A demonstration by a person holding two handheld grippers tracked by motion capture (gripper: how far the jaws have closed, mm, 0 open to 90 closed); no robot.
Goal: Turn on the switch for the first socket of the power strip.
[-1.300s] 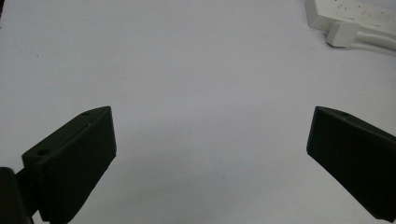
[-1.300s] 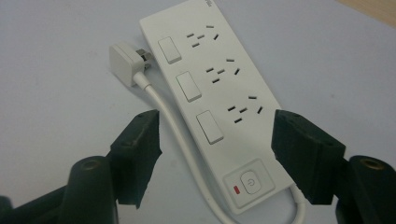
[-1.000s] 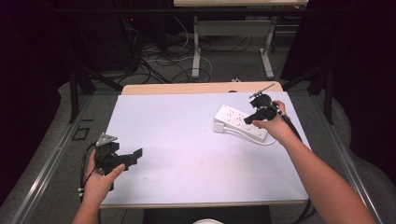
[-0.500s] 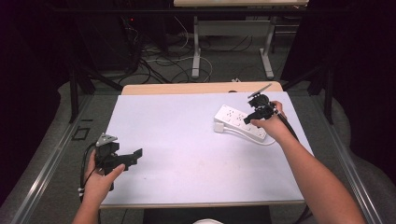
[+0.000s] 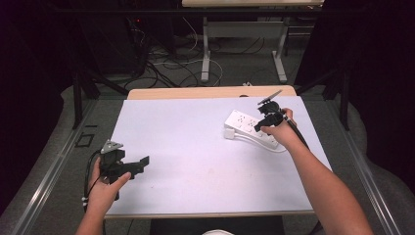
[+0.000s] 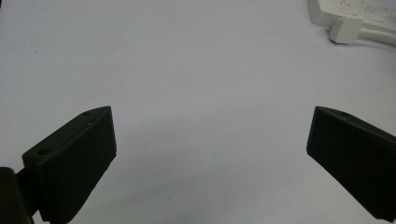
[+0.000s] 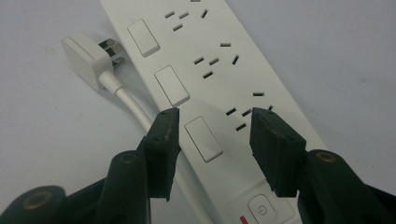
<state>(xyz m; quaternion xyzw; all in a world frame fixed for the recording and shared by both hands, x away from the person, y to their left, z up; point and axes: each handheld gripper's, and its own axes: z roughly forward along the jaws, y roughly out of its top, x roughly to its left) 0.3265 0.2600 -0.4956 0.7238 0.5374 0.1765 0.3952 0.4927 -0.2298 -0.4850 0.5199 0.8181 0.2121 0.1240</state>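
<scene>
**Right gripper closing over the power strip, left gripper idle**

At the left of the high view we see the left gripper (image 5: 139, 164), a black two-jaw tool with a grey three-cornered plate on top, held low over the near left corner of the white-covered tabletop (image 5: 195, 147). In the left gripper view its jaws stand wide apart with nothing between them, just bare white surface below. Far off at the top right corner of that same view we catch the end of the white plastic power strip (image 6: 355, 9) and its white plug (image 6: 344, 29).

Moving to the middle, the tabletop is plain white, with a strip of pale wood showing along its far edge.

At the right, the power strip (image 5: 252, 128) lies flat on the tabletop near the far right side, its white cable (image 5: 264, 143) running along its near edge. The right gripper (image 5: 262, 125) sits directly over it. In the right gripper view we look down on the strip's rectangular switches (image 7: 202, 139) and socket slots, with the plug (image 7: 88, 56) lying just beside the strip's left edge. The jaws are about half open and have just been closing; they straddle part of the strip's top face, one near the cable-side edge and one over a socket. We cannot tell whether the pads touch the strip. A round power button (image 7: 260, 208) shows between the jaws at the bottom.
</scene>
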